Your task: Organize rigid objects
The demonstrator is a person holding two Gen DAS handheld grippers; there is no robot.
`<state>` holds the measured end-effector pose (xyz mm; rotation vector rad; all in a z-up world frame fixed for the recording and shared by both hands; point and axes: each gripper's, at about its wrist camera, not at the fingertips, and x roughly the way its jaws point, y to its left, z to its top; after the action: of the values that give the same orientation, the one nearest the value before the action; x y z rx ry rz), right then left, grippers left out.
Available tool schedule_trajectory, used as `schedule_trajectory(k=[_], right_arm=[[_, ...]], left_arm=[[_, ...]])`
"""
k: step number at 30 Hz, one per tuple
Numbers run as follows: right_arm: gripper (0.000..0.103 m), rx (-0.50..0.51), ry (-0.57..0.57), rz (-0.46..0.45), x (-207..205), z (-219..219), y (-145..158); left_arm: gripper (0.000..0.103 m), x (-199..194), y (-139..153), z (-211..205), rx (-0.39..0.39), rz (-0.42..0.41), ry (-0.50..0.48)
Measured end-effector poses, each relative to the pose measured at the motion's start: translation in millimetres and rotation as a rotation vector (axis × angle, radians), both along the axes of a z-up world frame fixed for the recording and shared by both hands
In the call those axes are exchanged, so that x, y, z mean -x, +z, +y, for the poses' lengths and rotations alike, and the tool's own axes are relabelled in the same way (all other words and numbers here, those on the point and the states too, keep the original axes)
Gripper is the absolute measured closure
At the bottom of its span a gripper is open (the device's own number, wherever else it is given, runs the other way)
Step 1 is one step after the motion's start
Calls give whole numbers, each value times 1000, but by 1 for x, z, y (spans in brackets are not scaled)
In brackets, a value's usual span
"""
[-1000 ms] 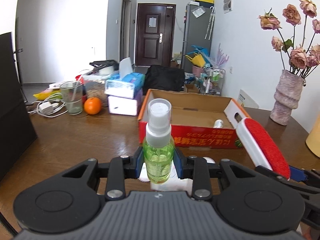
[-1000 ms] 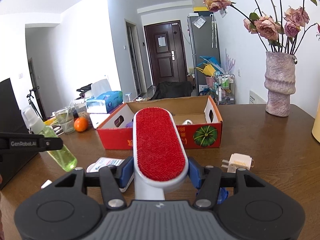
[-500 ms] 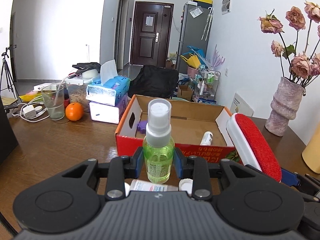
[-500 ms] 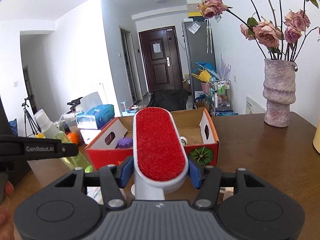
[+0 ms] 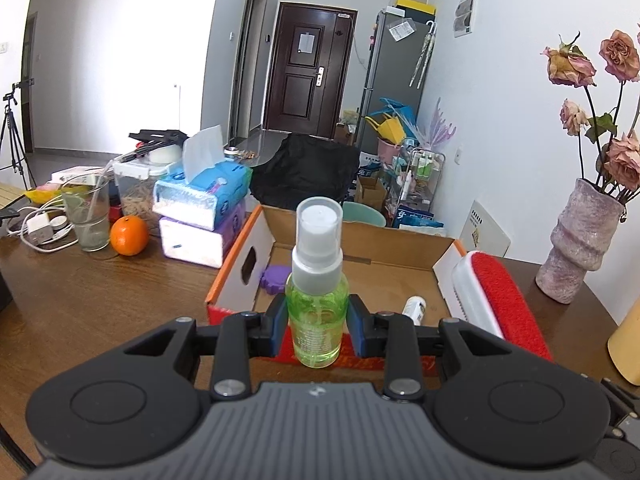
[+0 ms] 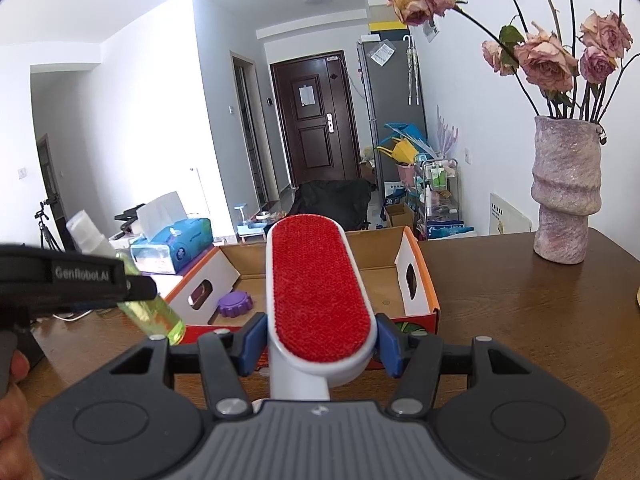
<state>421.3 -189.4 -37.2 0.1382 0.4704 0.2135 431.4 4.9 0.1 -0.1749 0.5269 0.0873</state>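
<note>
My left gripper [image 5: 317, 326] is shut on a green spray bottle [image 5: 317, 312] with a white cap, held upright in the air before the front wall of an open cardboard box [image 5: 352, 240]. My right gripper [image 6: 318, 340] is shut on a red lint brush [image 6: 318, 288] with a white frame, raised before the same box [image 6: 416, 276]. The brush also shows in the left wrist view [image 5: 500, 300], and the bottle in the right wrist view [image 6: 156, 316]. Inside the box lie a purple ridged lid [image 5: 275, 276] and a small white bottle [image 5: 412, 307].
On the brown table [image 5: 100, 300] to the left stand stacked tissue packs [image 5: 200, 208], an orange [image 5: 129, 230], a glass [image 5: 86, 216] and chargers with cables [image 5: 40, 226]. A stone vase with dried roses [image 6: 566, 192] stands at the right. A yellow object [image 5: 626, 344] sits at the right edge.
Both grippers have risen and moved toward the box with the bottle and the brush still held. The box interior now shows more fully from above.
</note>
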Motion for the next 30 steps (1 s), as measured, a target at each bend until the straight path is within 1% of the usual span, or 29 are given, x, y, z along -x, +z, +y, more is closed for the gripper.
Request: schedule_trajectory(k=[6, 19, 30], right_arm=[[47, -6, -7, 0, -18, 0, 1], [47, -27, -25, -8, -61, 3, 6], [47, -15, -28, -9, -96, 8, 7]], left_arm=[[71, -21, -2, -8, -3, 5, -11], [71, -63, 2, -4, 5, -14, 14], [71, -102, -1, -9, -7, -7, 4]])
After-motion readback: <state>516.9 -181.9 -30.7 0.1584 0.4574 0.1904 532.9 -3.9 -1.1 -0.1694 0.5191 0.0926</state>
